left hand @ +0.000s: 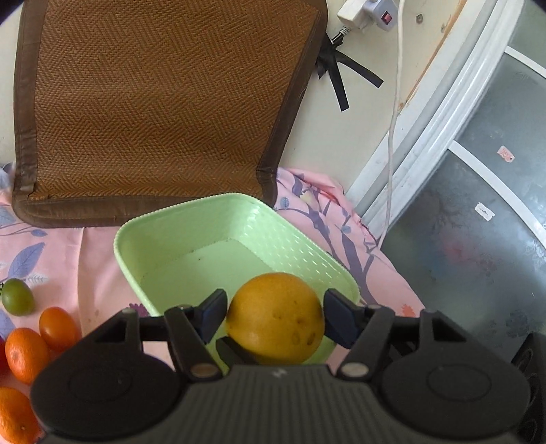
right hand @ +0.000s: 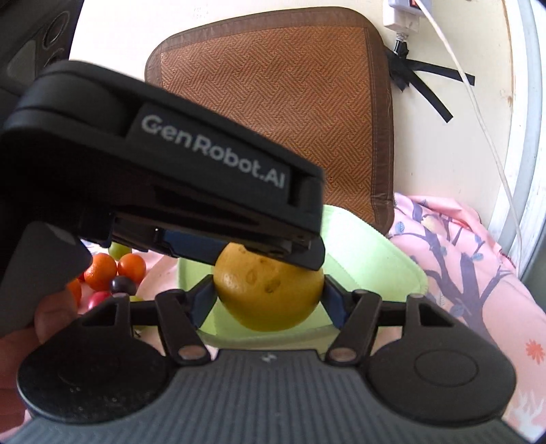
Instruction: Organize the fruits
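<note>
A large yellow-orange fruit sits between the fingers of my left gripper, held over the near end of a light green plastic basket. The left fingers touch its sides. In the right wrist view the same fruit lies between the fingers of my right gripper, with the left gripper's black body crossing above it. The basket is below. Small loose fruits, orange, oval orange and green, lie on the cloth at left.
A brown woven mat lies behind the basket. A pink flowered cloth covers the surface. A white cable and power strip are at the back right. More small fruits lie left of the basket.
</note>
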Tool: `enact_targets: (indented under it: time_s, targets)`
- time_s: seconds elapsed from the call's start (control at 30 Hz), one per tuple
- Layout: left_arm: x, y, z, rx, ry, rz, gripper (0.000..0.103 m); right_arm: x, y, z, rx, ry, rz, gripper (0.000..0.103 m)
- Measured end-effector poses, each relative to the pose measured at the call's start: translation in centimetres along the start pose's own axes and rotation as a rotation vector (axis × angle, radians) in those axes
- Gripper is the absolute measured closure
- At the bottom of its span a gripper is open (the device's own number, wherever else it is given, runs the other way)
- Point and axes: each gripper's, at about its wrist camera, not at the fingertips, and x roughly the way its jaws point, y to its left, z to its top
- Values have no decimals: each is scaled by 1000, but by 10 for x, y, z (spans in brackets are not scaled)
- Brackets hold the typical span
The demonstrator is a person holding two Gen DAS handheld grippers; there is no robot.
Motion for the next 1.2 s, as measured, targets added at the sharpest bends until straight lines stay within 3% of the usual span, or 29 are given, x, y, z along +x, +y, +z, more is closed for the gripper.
enact_targets:
  time_s: [0.23,0.37,0.43,0.57,0.8,1.0,1.2]
  targets:
    - [-44,-16,-8,38,-83,127,29,-31,7,-10,-5,-92,-12,34]
    - [-93,-25,-31,118,-160,297,25,-69,22,-24,49,-111,16,34]
    - [-114,-25,-47,140,-180,385,25,-85,33,-34,89,-111,29,30]
    - [-149,-13,-80,123,-184,507,25,-110,54,-54,222,-102,62,10]
    - [-181,16,-125,66,-151,596,25,-131,83,-74,290,-89,15,0]
    - [-193,34,-144,27,-150,610,26,-138,94,-73,277,-81,-5,0]
    - [-196,40,-151,32,-163,633,25,-129,103,-75,261,4,-15,0]
